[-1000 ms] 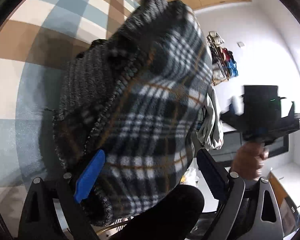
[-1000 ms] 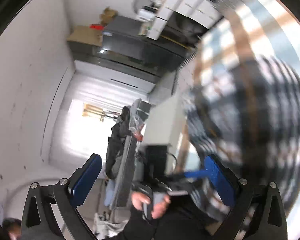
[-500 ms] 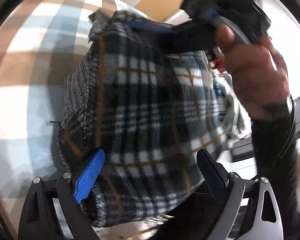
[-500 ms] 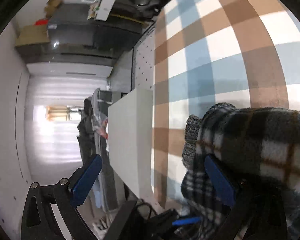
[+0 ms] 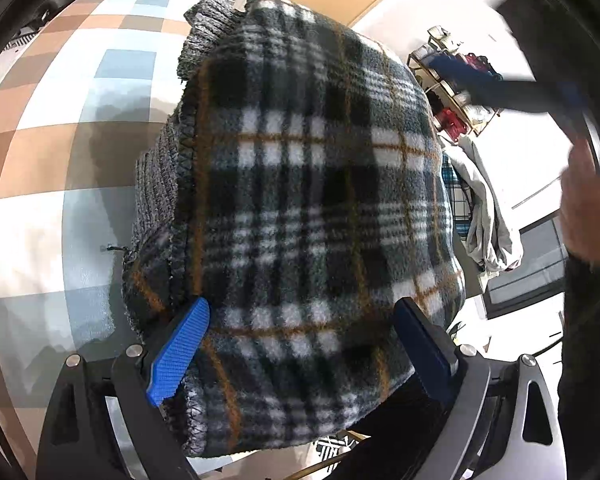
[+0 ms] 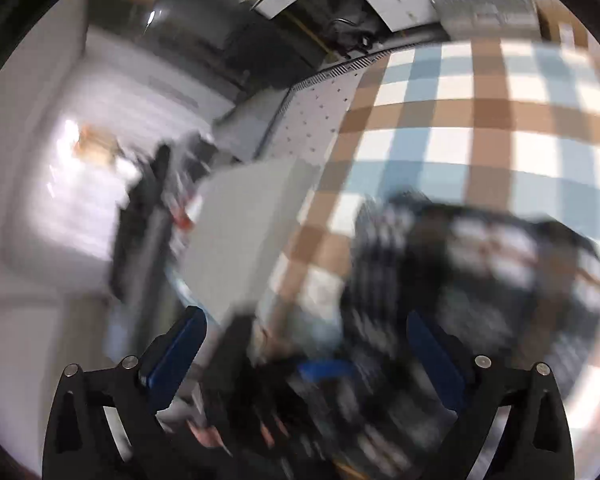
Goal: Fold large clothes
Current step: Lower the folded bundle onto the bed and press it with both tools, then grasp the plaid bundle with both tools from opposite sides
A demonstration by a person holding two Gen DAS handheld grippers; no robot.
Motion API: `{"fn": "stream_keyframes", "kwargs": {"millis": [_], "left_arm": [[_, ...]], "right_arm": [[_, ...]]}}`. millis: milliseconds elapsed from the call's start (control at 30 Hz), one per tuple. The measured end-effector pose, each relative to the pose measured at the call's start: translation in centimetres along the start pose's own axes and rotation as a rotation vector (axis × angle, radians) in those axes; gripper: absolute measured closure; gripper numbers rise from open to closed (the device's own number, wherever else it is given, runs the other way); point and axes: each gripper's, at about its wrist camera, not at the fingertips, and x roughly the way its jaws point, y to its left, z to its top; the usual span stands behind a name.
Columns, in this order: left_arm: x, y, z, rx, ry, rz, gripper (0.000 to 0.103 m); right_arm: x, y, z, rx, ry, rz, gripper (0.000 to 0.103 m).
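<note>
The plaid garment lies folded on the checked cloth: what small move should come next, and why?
Probably lift the left tool straight back off the plaid garment. Its jaws stand wide open over the bundle, which looks compact, and the right tool is open and clear of it, though that view is blurred.

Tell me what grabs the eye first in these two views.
The plaid fleece garment fills the middle of the left wrist view, folded into a thick bundle on the brown, blue and white checked tablecloth. The left gripper stands open around its near end. The right wrist view is motion-blurred, the right gripper open and empty.
</note>
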Motion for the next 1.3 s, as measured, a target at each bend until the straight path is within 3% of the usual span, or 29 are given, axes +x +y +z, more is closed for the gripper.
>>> {"fn": "stream_keyframes", "kwargs": {"millis": [133, 300, 467, 567, 733, 800, 867, 1000, 1067, 1133, 1300], "left_arm": [[1.2, -1.3, 0.5, -0.013, -0.006, 0.016, 0.012], [0.6, -1.0, 0.6, -0.06, -0.032, 0.009, 0.012], [0.4, -0.6, 0.4, -0.041, -0.036, 0.031, 0.012], [0.5, -0.9, 0.4, -0.023, -0.034, 0.053, 0.012], [1.1, -1.8, 0.8, -0.007, -0.03, 0.081, 0.012], [1.2, -2.2, 0.7, 0.012, -0.03, 0.104, 0.012], [1.5, -2.7, 0.5, 0.035, -0.034, 0.131, 0.012], [1.8, -2.9, 0.7, 0.048, -0.029, 0.147, 0.012], [2.0, -2.8, 0.9, 0.044, -0.026, 0.146, 0.012], [2.0, -2.8, 0.9, 0.046, -0.028, 0.152, 0.012], [2.2, -3.0, 0.8, 0.066, -0.029, 0.162, 0.012]], "right_arm": [[-0.7, -0.2, -6.5, -0.09, 0.135, -0.188, 0.001], [3.3, -0.8, -10.1, -0.306, 0.182, -0.664, 0.002], [8.1, -1.5, -11.1, -0.415, 0.26, -0.843, 0.0], [9.1, -1.7, -10.8, -0.413, 0.26, -0.878, 0.0], [9.0, -2.1, -10.8, -0.398, 0.223, -0.853, 0.0], [7.1, -2.1, -10.8, -0.374, 0.23, -0.796, 0.0], [4.1, -2.2, -9.7, -0.291, 0.209, -0.684, 0.0], [-1.0, -0.1, -6.4, -0.25, 0.046, -0.608, 0.0], [-1.5, 1.5, -3.9, -0.278, -0.027, -0.654, 0.0], [0.0, 2.1, -1.5, -0.301, -0.041, -0.718, 0.0], [7.5, 1.4, 3.0, -0.333, 0.09, -0.936, 0.0]]}}
